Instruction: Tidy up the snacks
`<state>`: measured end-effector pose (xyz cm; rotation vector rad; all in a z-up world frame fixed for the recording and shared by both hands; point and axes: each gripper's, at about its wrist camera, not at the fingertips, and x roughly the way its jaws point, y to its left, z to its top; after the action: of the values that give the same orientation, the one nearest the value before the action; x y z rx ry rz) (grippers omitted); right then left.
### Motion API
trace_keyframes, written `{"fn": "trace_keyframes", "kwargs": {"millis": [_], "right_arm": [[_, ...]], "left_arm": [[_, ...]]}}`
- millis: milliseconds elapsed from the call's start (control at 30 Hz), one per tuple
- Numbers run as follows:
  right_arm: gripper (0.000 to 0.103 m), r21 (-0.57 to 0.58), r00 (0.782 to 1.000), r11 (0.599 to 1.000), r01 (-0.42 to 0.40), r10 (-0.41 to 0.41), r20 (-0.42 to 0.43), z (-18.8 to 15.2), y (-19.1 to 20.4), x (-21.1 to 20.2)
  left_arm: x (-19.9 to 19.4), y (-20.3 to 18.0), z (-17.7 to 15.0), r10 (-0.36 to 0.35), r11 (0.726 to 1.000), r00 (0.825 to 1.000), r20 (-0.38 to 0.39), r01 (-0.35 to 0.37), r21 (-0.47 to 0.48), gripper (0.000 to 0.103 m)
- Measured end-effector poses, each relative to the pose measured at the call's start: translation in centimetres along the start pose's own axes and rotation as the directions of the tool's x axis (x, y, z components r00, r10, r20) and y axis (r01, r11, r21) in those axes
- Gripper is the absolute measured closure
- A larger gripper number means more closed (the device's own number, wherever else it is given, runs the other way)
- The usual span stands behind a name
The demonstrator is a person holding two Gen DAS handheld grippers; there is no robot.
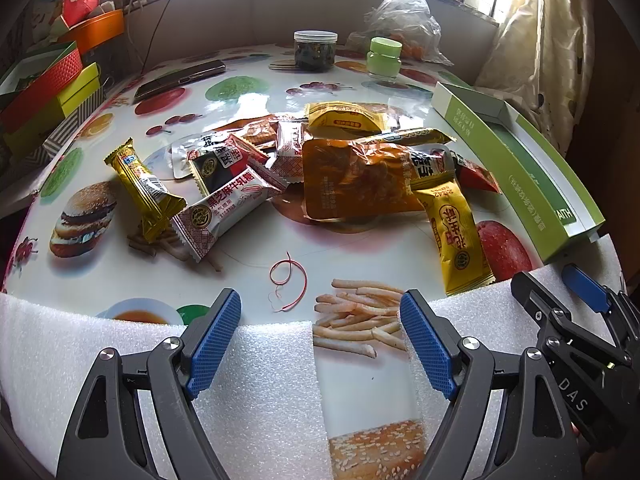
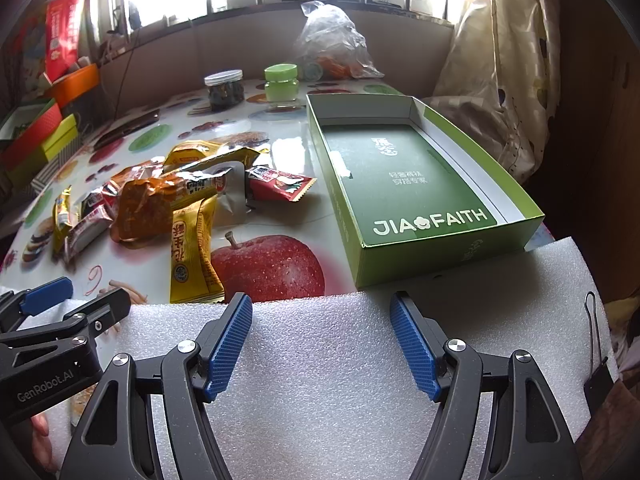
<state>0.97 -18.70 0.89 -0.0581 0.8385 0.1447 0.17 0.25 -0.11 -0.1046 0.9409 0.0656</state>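
Observation:
A pile of snack packets (image 1: 320,160) lies mid-table, also in the right wrist view (image 2: 160,200): an orange pouch (image 1: 356,180), yellow packets (image 1: 460,240), a gold bar (image 1: 144,188) and white-red candy packets (image 1: 224,208). An open green box (image 2: 420,184) stands empty to the right of the pile; its side shows in the left wrist view (image 1: 520,168). My left gripper (image 1: 320,312) is open and empty over the near table edge. My right gripper (image 2: 322,312) is open and empty over white foam, near the box's front.
White foam sheets (image 2: 340,360) cover the near table edge. A dark jar (image 1: 315,50), a green jar (image 1: 384,58), a plastic bag (image 1: 404,20) and a phone (image 1: 180,78) sit at the back. Stacked boxes (image 1: 44,80) stand at left. A red rubber band (image 1: 286,284) lies near.

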Motion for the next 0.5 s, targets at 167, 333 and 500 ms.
{"fn": "trace_keyframes", "kwargs": {"millis": [167, 333, 500], "right_arm": [[0.031, 0.0, 1.0, 1.0, 0.003, -0.003, 0.005, 0.01, -0.11, 0.02], [0.031, -0.002, 1.0, 1.0, 0.004, -0.004, 0.013, -0.07, -0.09, -0.06], [0.031, -0.001, 1.0, 1.0, 0.005, -0.005, 0.015, -0.08, -0.09, -0.11]], "left_arm": [[-0.09, -0.13, 0.02, 0.002, 1.0, 1.0, 0.003, -0.002, 0.002, 0.021], [-0.22, -0.2, -0.01, 0.003, 1.0, 1.0, 0.01, -0.003, 0.003, 0.021], [-0.32, -0.25, 0.07, 0.004, 1.0, 1.0, 0.014, -0.004, 0.005, 0.021]]}}
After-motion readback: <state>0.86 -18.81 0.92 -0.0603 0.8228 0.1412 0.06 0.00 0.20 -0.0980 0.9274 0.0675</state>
